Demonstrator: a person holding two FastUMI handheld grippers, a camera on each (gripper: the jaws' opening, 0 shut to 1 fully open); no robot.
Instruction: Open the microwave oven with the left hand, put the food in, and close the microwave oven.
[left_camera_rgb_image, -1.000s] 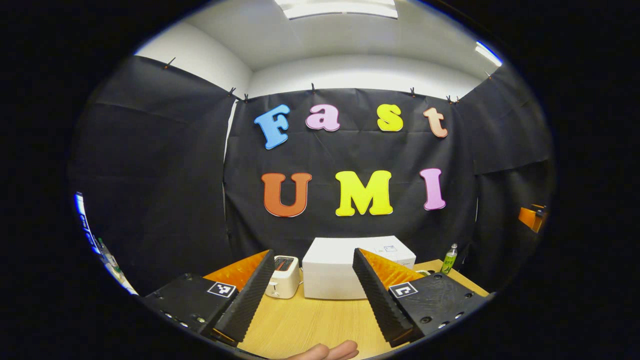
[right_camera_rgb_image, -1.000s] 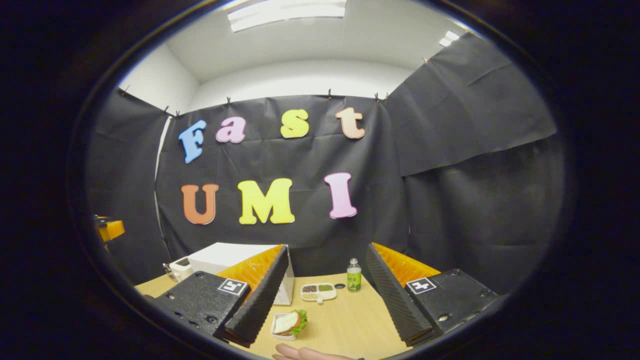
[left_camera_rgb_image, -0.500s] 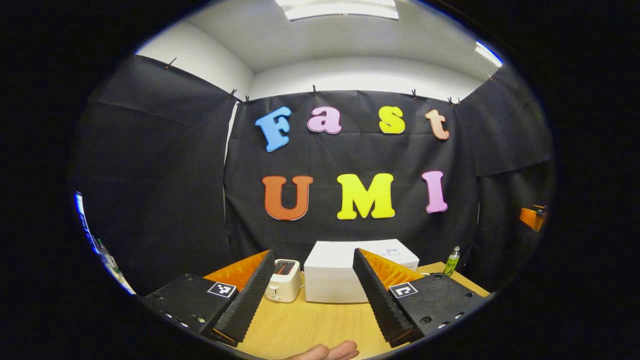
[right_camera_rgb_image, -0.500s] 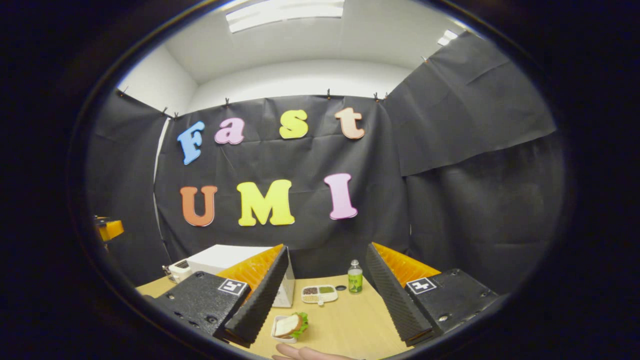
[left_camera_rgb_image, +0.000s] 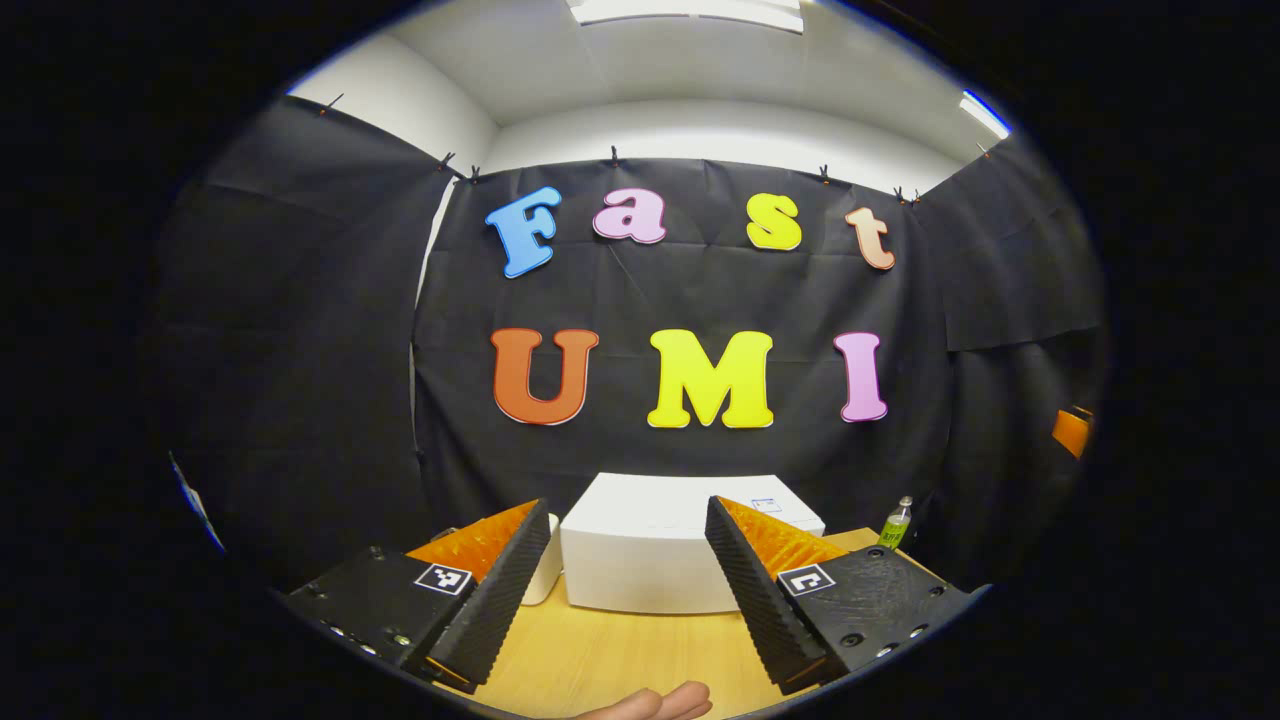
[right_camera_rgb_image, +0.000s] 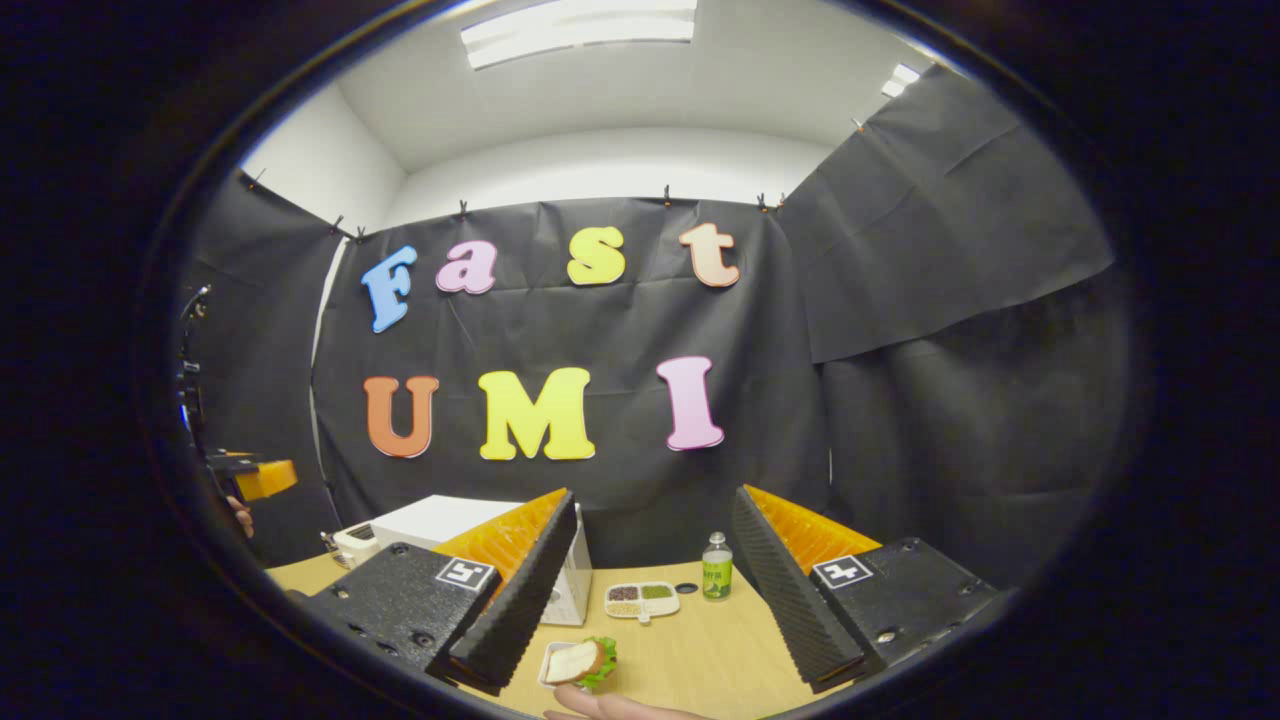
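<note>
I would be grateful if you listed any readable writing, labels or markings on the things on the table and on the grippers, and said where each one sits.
Nothing here reads as text.
Microwave oven: a small sticker on its top, too small to read.
Green bottle: a label, too blurred to read.
Left gripper: a square black-and-white marker on each finger mount, a pattern, no words.
Right gripper: the same kind of markers, no words.

black cloth walls (left_camera_rgb_image: 300, 330), white ceiling (right_camera_rgb_image: 620, 90), wooden table (left_camera_rgb_image: 610, 650).
</note>
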